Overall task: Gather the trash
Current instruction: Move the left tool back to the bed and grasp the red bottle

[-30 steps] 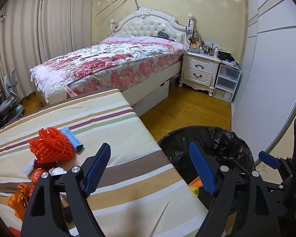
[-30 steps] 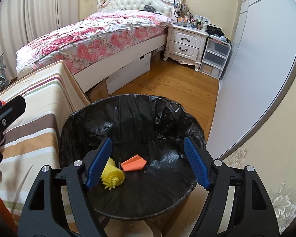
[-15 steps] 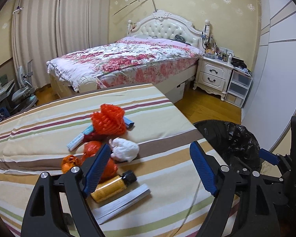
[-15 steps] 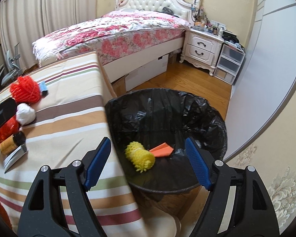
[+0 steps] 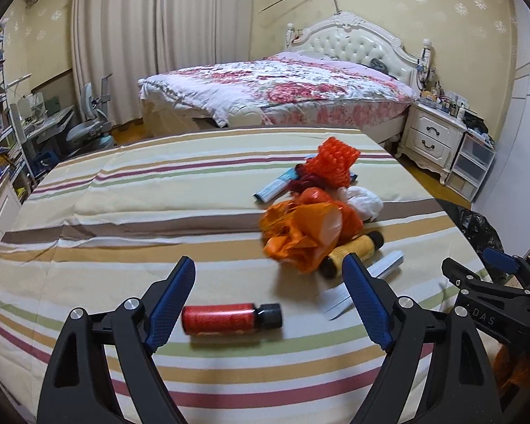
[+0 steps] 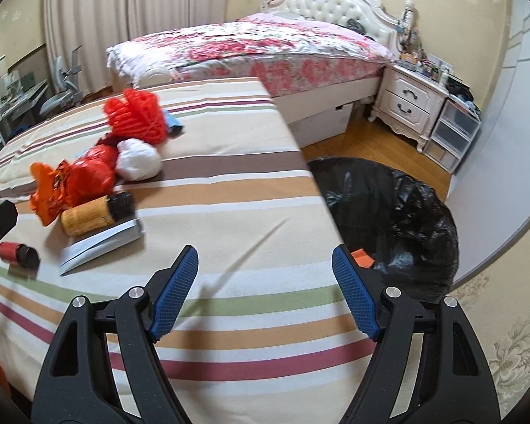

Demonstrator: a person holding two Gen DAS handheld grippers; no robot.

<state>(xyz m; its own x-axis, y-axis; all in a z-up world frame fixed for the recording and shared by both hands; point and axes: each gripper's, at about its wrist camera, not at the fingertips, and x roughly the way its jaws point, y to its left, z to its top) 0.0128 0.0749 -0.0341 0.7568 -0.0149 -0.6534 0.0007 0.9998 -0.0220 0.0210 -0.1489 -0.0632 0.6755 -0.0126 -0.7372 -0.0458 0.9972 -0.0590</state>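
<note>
both grippers have been swung away from the bin and back over the striped table [image 5: 123, 212], where a second ago the left one looked along the table edge and the right one looked straight down into the black bag. the left gripper [image 5: 268, 300] is seen with its jaws wide and nothing held, now lined up on a red bottle [image 5: 229, 319] lying on its side just beyond the fingertips. the right gripper [image 6: 265, 291] is likewise spread wide and empty above bare cloth near the table's corner. the bin [image 6: 406, 212] is seen beside that corner, with an orange scrap [image 6: 362, 258] already inside. the rest of the trash is left in a loose heap further along the table: an orange bag [image 5: 304, 233], a yellow bottle [image 5: 353, 251] touching it, a white wad [image 5: 365, 203], a red net [image 5: 335, 162] and a grey strip [image 6: 102, 242]. a drop appears to have been finished and a fresh pickup begun; the red bottle is judged the likeliest next item, being nearest the left jaws.
</note>
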